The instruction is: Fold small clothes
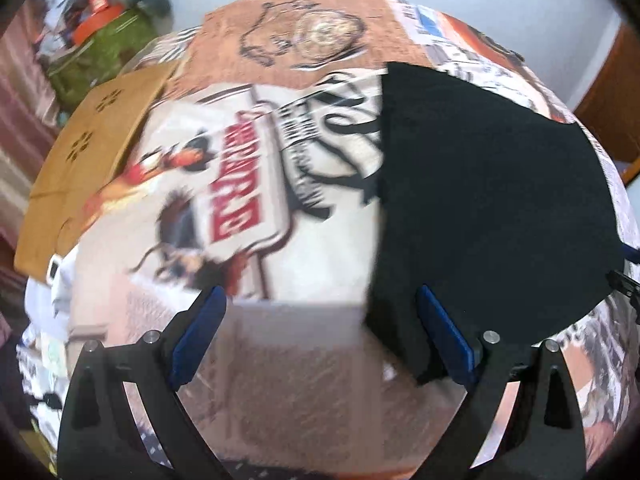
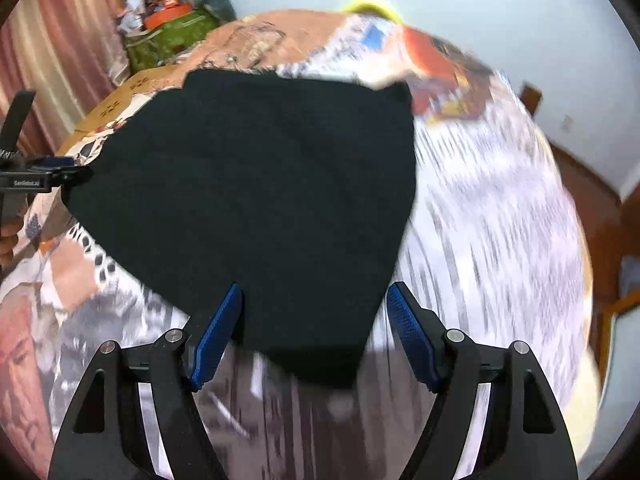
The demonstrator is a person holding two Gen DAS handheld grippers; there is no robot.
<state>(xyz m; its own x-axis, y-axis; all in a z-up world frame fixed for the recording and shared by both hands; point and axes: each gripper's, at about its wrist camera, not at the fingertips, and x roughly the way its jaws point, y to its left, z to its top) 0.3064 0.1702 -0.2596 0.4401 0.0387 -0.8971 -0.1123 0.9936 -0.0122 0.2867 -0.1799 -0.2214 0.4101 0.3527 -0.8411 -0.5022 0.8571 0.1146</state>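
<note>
We see a black garment (image 2: pixel 256 184) lying spread flat on a table covered with a printed cloth (image 1: pixel 248 208) of pictures and lettering, and both views are smeared by motion blur. Our right gripper (image 2: pixel 316 320) points down at the near edge of the garment with its blue pads (image 2: pixel 412 336) standing apart; the near corner of the dark fabric lies between them, but neither pad presses on it, so the jaws are open and hold nothing. Our left gripper (image 1: pixel 320 328) hangs over the garment's left edge with its jaws spread wide: the right pad (image 1: pixel 444 336) shows in front of the black fabric, the left one in front of the bare printed cloth, and nothing is gripped. In the right wrist view the left gripper appears at the far left border, just beside the garment's side corner, with part of a hand (image 2: pixel 10 236) below it. A tan cardboard sheet (image 1: pixel 92 148) lies on the table's far left part, and a green box (image 2: pixel 168 40) with clutter on it stands beyond the table, near pink curtains (image 2: pixel 60 48).
</note>
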